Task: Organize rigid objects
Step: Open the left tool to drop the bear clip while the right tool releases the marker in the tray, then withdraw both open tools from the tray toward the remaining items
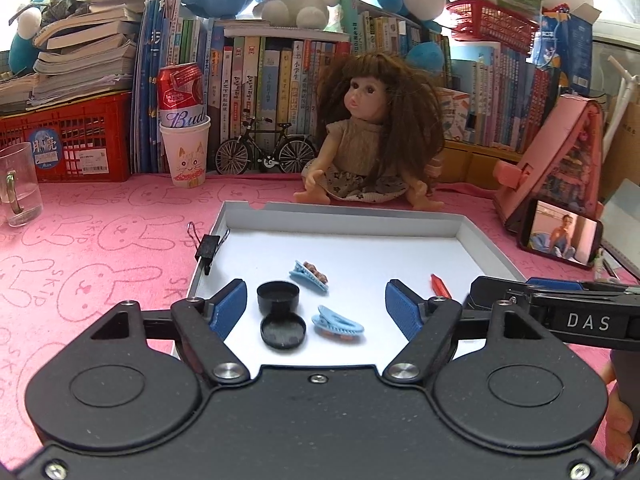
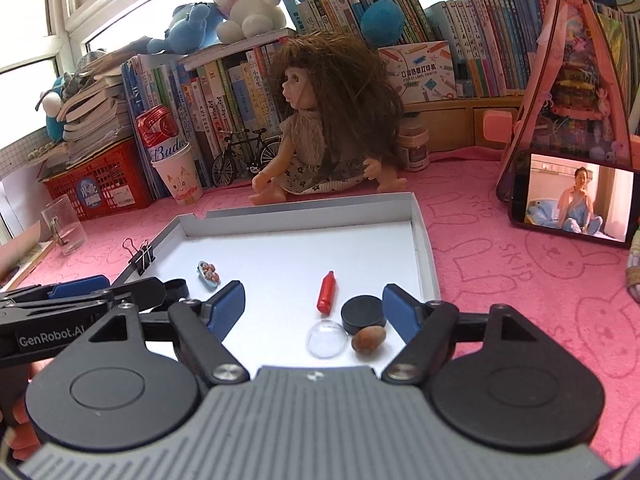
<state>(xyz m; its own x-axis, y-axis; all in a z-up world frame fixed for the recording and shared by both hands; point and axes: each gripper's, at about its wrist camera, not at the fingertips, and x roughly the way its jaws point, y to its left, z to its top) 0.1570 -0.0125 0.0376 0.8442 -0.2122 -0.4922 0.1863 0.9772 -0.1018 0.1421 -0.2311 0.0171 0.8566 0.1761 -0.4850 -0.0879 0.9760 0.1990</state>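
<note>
The left claw is hovering with fingers apart over a black cap and blue hair clip. The right claw is gaping too, over a red crayon, black puck, clear dome and brown nut, all lying in the white tray on the pink bench.

A pink bunny-print cloth covers the table, carrying a shallow white tray at centre, a doll at twelve o'clock (seated), a phone at three, a glass mug at nine.
</note>
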